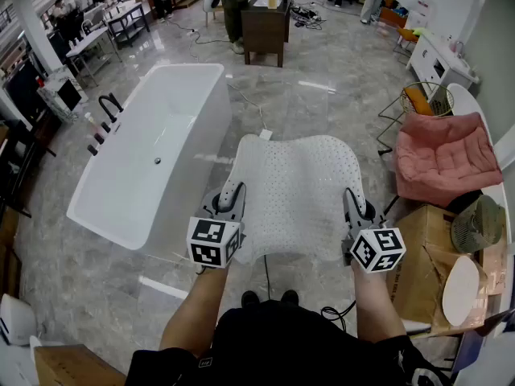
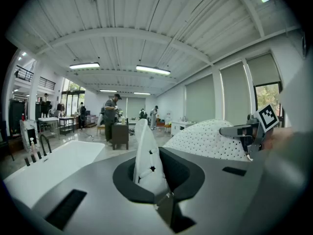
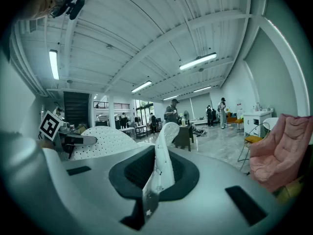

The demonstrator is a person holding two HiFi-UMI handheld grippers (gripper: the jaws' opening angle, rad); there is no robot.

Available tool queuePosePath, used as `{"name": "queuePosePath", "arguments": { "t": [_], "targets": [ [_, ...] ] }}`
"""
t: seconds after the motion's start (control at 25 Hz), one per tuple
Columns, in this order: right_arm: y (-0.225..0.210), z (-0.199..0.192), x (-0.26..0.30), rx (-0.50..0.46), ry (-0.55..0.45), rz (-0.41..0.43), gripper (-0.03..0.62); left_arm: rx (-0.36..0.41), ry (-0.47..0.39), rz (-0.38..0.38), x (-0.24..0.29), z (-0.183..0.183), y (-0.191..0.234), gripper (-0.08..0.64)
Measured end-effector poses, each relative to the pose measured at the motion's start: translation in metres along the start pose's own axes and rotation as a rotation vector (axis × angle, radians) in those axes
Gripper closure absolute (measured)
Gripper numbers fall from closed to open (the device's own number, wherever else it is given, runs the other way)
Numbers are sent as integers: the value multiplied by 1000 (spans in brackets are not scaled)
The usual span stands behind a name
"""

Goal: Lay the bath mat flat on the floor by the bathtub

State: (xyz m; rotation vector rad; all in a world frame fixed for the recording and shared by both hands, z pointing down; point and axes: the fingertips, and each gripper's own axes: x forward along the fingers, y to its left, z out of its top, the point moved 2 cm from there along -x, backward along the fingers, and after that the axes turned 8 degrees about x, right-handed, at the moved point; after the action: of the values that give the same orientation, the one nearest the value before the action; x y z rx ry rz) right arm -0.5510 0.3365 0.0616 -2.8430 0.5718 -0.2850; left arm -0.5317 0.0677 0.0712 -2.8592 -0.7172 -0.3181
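Bath mat [image 1: 298, 187]: white, matt, looks like soft rubber/plastic, dotted w/ small holes all over. Bathtub [image 1: 169, 127]: white, smooth, glossy. Floor [image 1: 322, 95]: grey marble-look tiles, polished, w/ light reflections. Armchair [image 1: 442, 155]: pink cloth, soft, creased. Box [image 1: 414, 256]: brown cardboard, matt. Cabinet [image 1: 265, 26]: dark wood look.

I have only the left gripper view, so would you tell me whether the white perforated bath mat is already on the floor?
Observer: No, the white perforated bath mat hangs above the grey marble floor, over the person's black shoes.
Operator: Does the right gripper hold it?
Observer: Yes, the right gripper has its jaws shut on the mat's near right corner.
Operator: What stands right of the mat?
Observer: A pink cushioned armchair.
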Motion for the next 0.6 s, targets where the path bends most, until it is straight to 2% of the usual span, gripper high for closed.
{"name": "queuePosePath", "arguments": {
  "t": [0.32,0.6],
  "targets": [
    [-20,0,-2,20,3,8,572,12,10,6,13,5,-8,538],
    [-46,-2,-15,8,10,11,572,19,29,-6,31,3,-37,538]
  ]
}}
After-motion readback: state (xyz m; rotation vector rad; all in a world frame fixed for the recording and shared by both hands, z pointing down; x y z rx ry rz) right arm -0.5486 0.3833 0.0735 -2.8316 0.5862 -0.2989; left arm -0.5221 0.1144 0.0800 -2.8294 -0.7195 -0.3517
